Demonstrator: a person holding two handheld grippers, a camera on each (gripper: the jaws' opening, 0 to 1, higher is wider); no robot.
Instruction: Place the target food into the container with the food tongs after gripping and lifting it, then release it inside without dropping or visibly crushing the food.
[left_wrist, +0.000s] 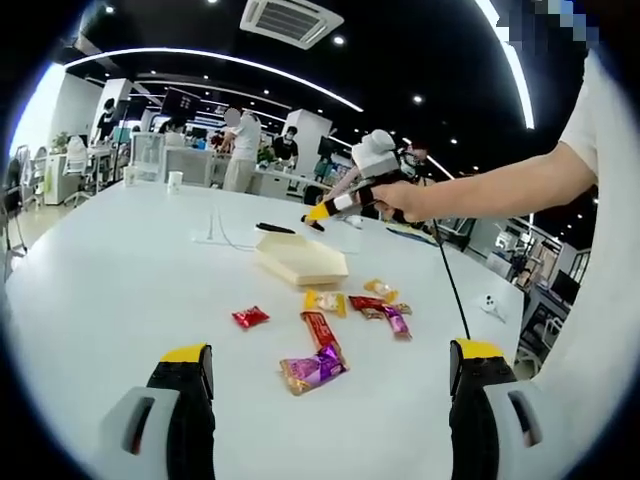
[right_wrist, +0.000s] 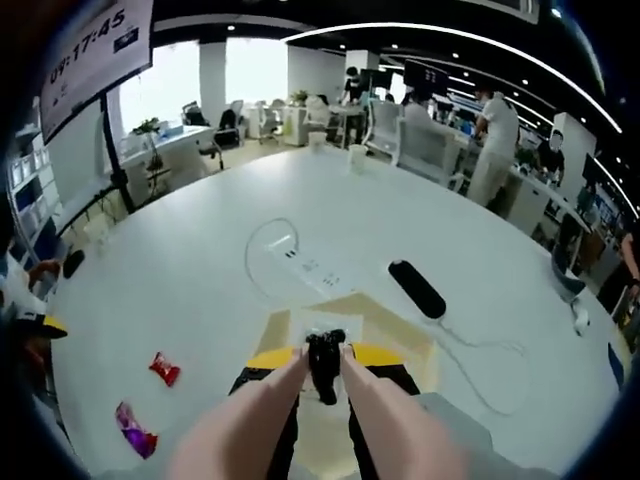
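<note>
White round table (left_wrist: 120, 290) in an open office, people at desks behind. Left gripper (left_wrist: 330, 375) jaws apart, yellow-tipped, holding nothing, low over the near table edge. Ahead of it, loose snack packets: purple (left_wrist: 313, 369), red (left_wrist: 250, 317), yellow (left_wrist: 325, 301), others bunched near. Beyond them a shallow beige container (left_wrist: 302, 260). Right gripper (right_wrist: 325, 357) closed on black food tongs (right_wrist: 324, 365); tong tips read together, empty, directly above the container (right_wrist: 345, 322). Packets lie well apart from the tongs. Black remote (right_wrist: 416, 288) beside a power strip (right_wrist: 305, 268).
</note>
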